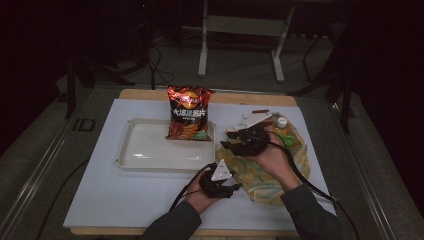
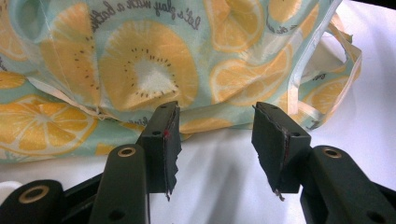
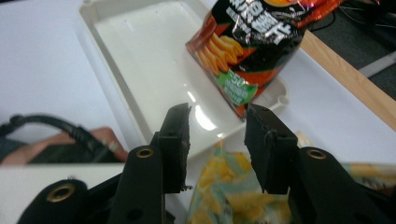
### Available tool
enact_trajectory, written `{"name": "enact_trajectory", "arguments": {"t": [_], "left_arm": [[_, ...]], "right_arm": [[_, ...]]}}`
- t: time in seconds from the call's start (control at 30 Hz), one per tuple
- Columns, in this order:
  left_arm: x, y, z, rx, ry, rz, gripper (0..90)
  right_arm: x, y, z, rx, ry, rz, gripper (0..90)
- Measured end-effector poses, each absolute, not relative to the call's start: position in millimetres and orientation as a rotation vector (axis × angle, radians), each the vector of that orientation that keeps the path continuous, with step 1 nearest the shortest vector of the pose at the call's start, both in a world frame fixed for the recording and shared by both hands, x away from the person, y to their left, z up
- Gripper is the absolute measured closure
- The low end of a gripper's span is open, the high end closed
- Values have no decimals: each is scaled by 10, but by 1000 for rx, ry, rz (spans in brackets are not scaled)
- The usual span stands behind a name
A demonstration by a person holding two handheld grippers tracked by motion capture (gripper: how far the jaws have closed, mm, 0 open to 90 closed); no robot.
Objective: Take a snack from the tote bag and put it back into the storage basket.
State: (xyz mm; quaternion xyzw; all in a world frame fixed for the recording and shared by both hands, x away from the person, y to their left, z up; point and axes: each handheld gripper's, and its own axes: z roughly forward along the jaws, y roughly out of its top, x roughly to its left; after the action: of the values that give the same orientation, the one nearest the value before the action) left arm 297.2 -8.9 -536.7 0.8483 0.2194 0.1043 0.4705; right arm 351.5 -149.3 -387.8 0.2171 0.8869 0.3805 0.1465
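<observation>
Yellow citrus slices on pale green cloth mark the bag (image 1: 265,172), which lies slumped on the right half of the white table (image 1: 100,200), its longer side running from the near edge away toward the far right corner. A bottle cap (image 1: 282,121) peeks out at its far end.

The left gripper (image 1: 231,187) sits just at the bag's near left edge, jaws spread with nothing between them; in the left gripper view the cloth and its pale handle strap (image 2: 299,79) lie straight ahead of the fingertips, close but apart from them. The right gripper (image 1: 227,141) hovers over the bag's far left edge, pointing toward the tray (image 1: 130,150); its jaws are also apart and empty, with the printed cloth right below and a little behind them.

The right gripper looks nearer to the bag's upper rim, the left to its lower hem, so a pinch by either probably needs only a short reach.

Beyond, a chip packet (image 1: 190,112) stands upright at the tray's far right corner, well clear of both grippers.
</observation>
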Motion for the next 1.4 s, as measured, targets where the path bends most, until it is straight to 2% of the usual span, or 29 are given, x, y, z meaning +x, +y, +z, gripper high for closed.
{"name": "enact_trajectory", "arguments": {"t": [0.43, 1.4], "left_arm": [[2969, -92, -5368, 2078, 538, 257, 511], [2968, -95, -5369, 2083, 534, 257, 510]], "right_arm": [[3397, -1743, -4016, 667, 2546, 1010, 659], [3273, -2537, -4216, 855, 2507, 1018, 641]]}}
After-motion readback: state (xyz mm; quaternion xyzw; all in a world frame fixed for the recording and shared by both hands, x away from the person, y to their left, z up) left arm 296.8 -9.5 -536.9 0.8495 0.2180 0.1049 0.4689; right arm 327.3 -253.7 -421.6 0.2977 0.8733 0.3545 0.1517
